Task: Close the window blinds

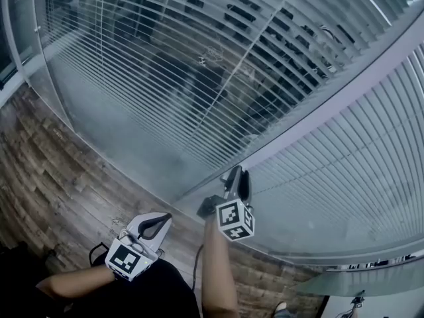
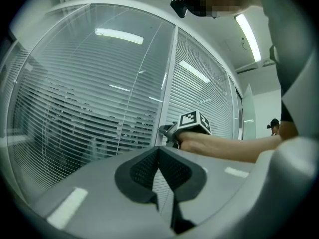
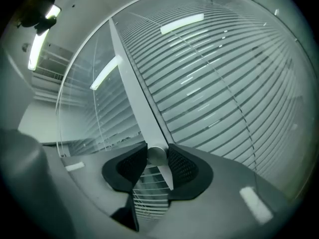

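Rt claw is clamped on a small round silver knob on the upright frame post btw the two panes. Pads press on either side of it, jaws fairly wide apart. Lt claw sits low and well back from the glass, jaws together, nothing in them.

Left-pane slats are part-tilted, dark room visible thru the gaps. Right-pane slats lie flat, look shut. So prob. only the left pane is left to do.

Risks from here (judgement):
- Knob is smooth metal and the grip looks shallow. Pads could skid when twisted, so no slat tilt.
- Wrong twist dir. would open the slats wider, not close them.
- Can't tell which pane this knob drives. It may act on the already-shut side.
- Forcing past the end stop could strain the mech.
- Claw tips are v. near the glass, so a slip could knock it.
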`<control>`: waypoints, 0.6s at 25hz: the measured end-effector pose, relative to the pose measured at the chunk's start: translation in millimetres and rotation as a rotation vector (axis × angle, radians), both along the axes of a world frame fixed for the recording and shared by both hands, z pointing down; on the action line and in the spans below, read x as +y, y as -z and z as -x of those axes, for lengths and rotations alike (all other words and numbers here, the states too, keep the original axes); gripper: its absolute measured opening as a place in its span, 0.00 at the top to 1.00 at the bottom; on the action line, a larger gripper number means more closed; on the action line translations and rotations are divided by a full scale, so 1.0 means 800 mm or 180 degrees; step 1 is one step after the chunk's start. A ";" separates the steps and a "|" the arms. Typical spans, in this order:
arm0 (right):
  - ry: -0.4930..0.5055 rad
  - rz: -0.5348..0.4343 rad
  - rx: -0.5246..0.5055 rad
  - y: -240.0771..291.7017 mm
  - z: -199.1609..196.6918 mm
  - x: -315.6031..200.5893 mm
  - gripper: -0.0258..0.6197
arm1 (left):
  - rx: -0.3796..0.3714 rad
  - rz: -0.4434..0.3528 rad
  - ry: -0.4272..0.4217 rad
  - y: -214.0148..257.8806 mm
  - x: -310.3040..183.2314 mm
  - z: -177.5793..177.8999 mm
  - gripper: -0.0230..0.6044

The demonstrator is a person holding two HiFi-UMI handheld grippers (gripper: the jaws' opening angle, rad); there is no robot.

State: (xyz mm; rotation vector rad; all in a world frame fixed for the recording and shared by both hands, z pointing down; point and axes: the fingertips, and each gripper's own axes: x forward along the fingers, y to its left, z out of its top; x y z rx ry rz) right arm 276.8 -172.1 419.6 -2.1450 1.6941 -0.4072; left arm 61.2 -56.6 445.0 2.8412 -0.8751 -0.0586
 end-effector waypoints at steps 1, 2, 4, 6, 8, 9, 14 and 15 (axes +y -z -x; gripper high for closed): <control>0.0027 0.0035 0.0083 0.001 0.001 0.000 0.75 | -0.0004 0.0001 -0.0001 0.001 0.000 0.000 0.96; 0.0072 0.0087 0.0190 0.002 0.002 0.001 0.75 | -0.0004 0.0009 0.0002 0.001 0.001 0.000 0.96; 0.0177 0.0250 0.0525 0.003 0.007 0.003 0.74 | 0.0012 0.0041 0.0018 0.003 0.001 0.002 0.96; 0.0208 0.0501 0.1106 0.000 0.014 0.004 0.68 | 0.0011 0.0049 0.0023 0.002 0.001 0.004 0.96; 0.0142 0.0751 0.1816 0.000 0.018 0.004 0.68 | -0.0017 0.0021 0.0005 0.002 0.001 0.003 0.96; 0.0105 0.0851 0.2132 0.002 0.020 0.003 0.69 | -0.0031 -0.0005 -0.0007 0.002 0.001 0.002 0.96; 0.0007 0.1178 0.2908 0.000 0.025 -0.004 0.72 | -0.0018 -0.0018 -0.0022 0.002 0.001 0.004 0.96; -0.0003 0.1224 0.2979 -0.002 0.025 -0.005 0.72 | -0.0010 -0.0003 -0.0012 0.001 0.001 0.006 0.96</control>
